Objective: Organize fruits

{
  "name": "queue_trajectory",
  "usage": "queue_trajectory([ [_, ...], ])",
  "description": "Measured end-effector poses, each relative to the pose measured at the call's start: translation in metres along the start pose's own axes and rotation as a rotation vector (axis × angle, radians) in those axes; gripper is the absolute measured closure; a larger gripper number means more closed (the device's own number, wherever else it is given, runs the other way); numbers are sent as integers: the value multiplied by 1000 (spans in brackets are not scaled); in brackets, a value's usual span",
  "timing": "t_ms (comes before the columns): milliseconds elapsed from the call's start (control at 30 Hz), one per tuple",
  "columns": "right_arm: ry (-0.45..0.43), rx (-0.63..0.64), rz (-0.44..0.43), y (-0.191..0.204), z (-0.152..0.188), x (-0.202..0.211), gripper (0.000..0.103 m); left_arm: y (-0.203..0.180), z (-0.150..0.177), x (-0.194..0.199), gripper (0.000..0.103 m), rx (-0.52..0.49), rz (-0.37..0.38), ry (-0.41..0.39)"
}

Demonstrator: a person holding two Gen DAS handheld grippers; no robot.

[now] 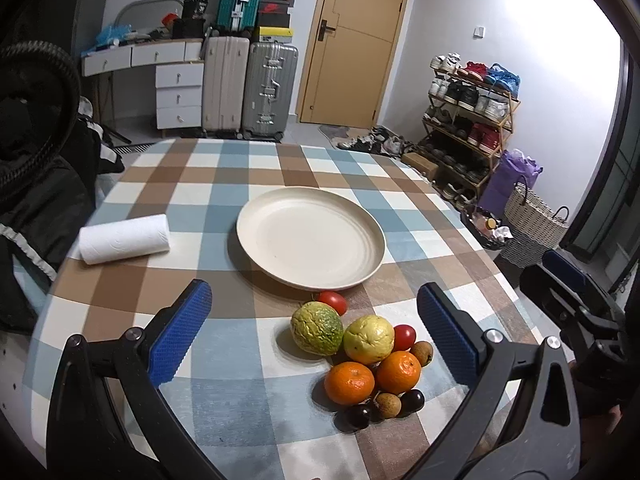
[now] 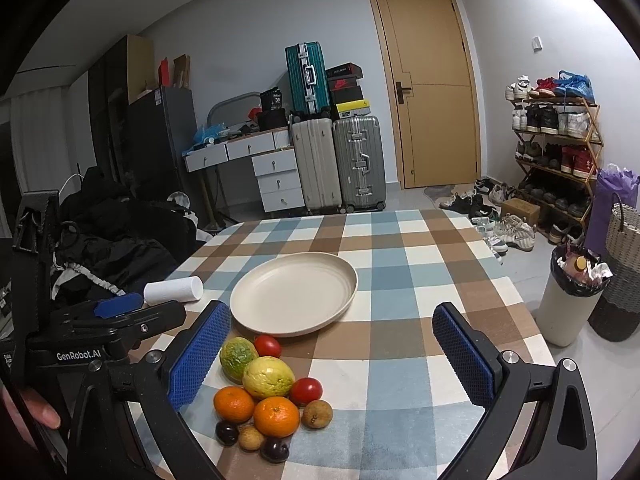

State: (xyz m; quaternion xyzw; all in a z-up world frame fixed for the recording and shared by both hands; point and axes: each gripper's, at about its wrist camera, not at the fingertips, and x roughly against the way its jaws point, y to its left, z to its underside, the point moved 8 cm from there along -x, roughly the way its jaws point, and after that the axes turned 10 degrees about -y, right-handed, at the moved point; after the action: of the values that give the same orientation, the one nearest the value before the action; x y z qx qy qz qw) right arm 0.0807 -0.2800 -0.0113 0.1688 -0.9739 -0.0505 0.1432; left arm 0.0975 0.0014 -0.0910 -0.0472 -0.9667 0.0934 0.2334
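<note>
Nearest you, both tools hang empty above the checked tablecloth (image 1: 248, 360): your left gripper (image 1: 314, 340) has its jaws spread wide, and your right gripper (image 2: 332, 356) is just as wide, neither touching any fruit. Just beyond the fingertips sits the whole heap, bunched together on the cloth: two dark cherries (image 1: 357, 417), two small brown longan-like fruits (image 1: 388, 405), two mandarins (image 1: 349, 383), a yellow guava (image 1: 369, 339), a rough green-yellow fruit (image 1: 317, 328) and two small red tomatoes (image 1: 333, 301). Beyond them, the far tomato almost meets the rim of the cream plate (image 1: 310, 238), which holds nothing. Off to the left lies a paper towel roll (image 1: 124, 239). By my reading nothing is sorted yet; every piece is left to move, presumably onto that plate.
</note>
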Motion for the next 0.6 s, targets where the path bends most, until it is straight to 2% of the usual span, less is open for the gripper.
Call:
queue_trajectory([
  [267, 71, 41, -4, -8, 19, -19, 0, 10, 16, -33, 5, 56, 73, 82],
  [333, 66, 43, -10, -8, 21, -26, 0, 13, 21, -46, 6, 74, 98, 106],
  [400, 91, 37, -18, -7, 26, -32, 0, 16, 25, -56, 7, 93, 113, 127],
  [533, 88, -5, -55, -1, 30, -40, 0, 29, 33, -79, 10, 141, 113, 165],
  [600, 95, -2, -62, -1, 33, -46, 0, 33, 36, -87, 10, 175, 138, 181],
])
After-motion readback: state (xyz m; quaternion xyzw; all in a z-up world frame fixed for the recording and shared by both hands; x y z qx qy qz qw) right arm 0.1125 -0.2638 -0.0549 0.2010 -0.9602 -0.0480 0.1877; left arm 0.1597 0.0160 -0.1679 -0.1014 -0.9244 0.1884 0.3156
